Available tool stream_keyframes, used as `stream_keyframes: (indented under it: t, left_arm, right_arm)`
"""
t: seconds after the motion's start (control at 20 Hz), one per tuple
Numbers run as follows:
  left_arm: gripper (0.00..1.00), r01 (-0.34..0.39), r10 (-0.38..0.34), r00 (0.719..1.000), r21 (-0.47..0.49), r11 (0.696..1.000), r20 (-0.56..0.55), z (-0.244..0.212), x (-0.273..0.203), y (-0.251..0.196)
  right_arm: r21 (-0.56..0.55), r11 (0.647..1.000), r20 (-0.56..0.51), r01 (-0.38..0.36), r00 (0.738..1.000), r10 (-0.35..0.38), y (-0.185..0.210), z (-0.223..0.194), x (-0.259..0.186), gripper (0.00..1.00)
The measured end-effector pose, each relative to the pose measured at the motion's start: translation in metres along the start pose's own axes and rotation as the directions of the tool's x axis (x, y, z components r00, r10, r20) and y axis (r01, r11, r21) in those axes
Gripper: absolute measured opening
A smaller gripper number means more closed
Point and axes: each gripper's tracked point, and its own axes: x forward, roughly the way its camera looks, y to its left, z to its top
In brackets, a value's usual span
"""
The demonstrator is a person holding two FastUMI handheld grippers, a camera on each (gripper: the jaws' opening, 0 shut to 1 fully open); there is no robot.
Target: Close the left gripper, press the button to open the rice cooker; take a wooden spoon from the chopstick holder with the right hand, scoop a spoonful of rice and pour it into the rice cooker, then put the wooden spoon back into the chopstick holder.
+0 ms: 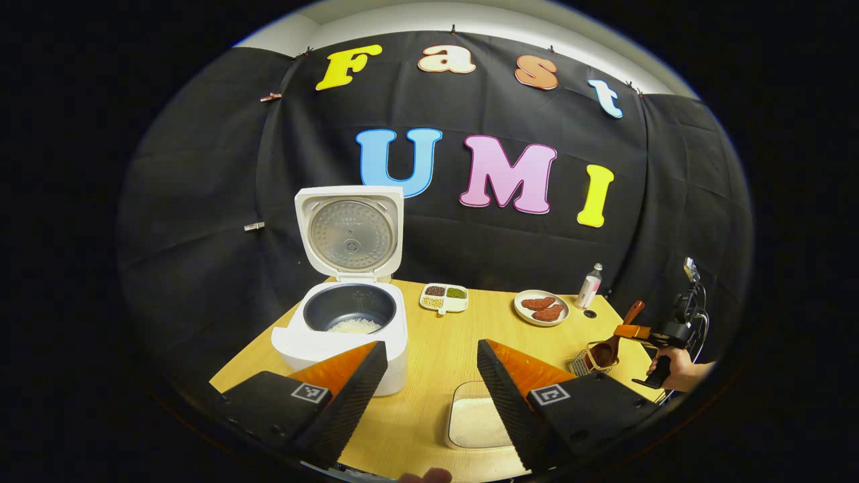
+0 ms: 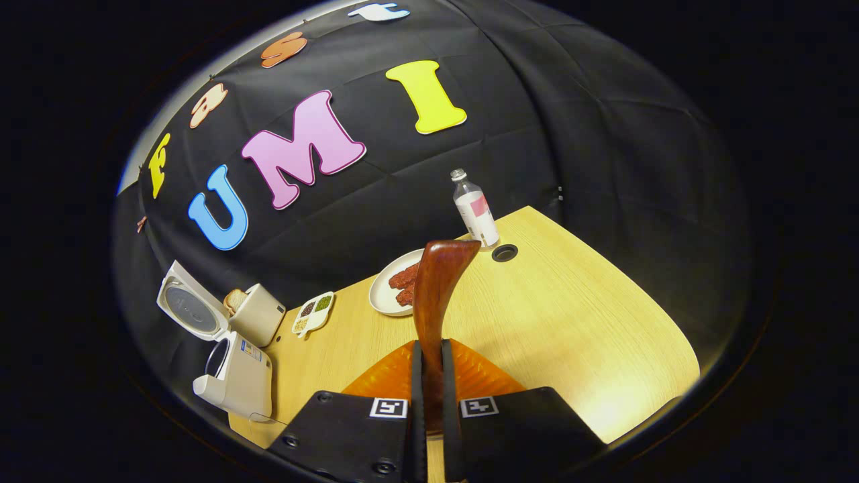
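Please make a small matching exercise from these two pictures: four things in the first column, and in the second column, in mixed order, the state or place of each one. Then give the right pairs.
Column 1
1. rice cooker
2. wooden spoon
3. plate
4. left gripper

Column 2
A. open, holding nothing
B. clamped between the fingers of the right gripper
C. lid up, some rice in the pot
D. beside the bottle, with reddish-brown pieces of food on it

Pairs: 1-C, 2-B, 3-D, 4-A
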Motion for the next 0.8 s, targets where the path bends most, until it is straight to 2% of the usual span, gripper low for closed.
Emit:
stream_keyframes:
  t: [0.1, 0.25, 0.35, 0.4, 0.45, 0.55, 0.8]
  left_arm:
    - [0.93, 0.004, -0.004, 1.0, -0.005, 1.0, 0.0, 0.0, 0.0, 0.0]
    - [0.94, 0.008, -0.008, 1.0, 0.002, 1.0, 0.002, 0.002, 0.001, 0.0]
    - [0.94, 0.013, -0.013, 1.0, 0.002, 1.0, 0.009, 0.005, 0.001, 0.001]
    - [0.94, 0.016, -0.016, 1.0, 0.002, 1.0, 0.013, 0.006, 0.001, 0.003]
    - [0.94, 0.019, -0.019, 1.0, 0.002, 1.0, 0.016, 0.006, 0.001, 0.004]
    - [0.93, 0.022, -0.022, 1.0, 0.001, 1.0, 0.021, 0.009, 0.001, 0.007]
    - [0.94, 0.028, -0.028, 0.999, 0.006, 1.0, 0.033, 0.019, 0.005, 0.02]
  right_arm:
    - [0.012, 1.0, -0.012, -0.001, 1.0, 0.001, -0.002, -0.002, 0.0, 0.16]
    - [0.035, 0.999, -0.004, 0.013, 1.0, -0.013, -0.006, 0.004, -0.006, 0.27]
    - [0.054, 0.998, -0.009, 0.025, 1.0, -0.025, -0.011, 0.005, -0.011, 0.29]
    - [0.061, 0.998, -0.01, 0.026, 1.0, -0.026, -0.011, 0.004, -0.013, 0.34]
    - [0.061, 0.998, -0.007, 0.034, 0.999, -0.033, -0.011, 0.006, -0.016, 0.49]
    - [0.05, 0.997, -0.01, 0.053, 0.999, -0.052, -0.014, 0.004, -0.025, 0.71]
    - [-0.022, 0.993, -0.006, 0.115, 0.993, -0.115, -0.019, 0.001, -0.053, 0.9]
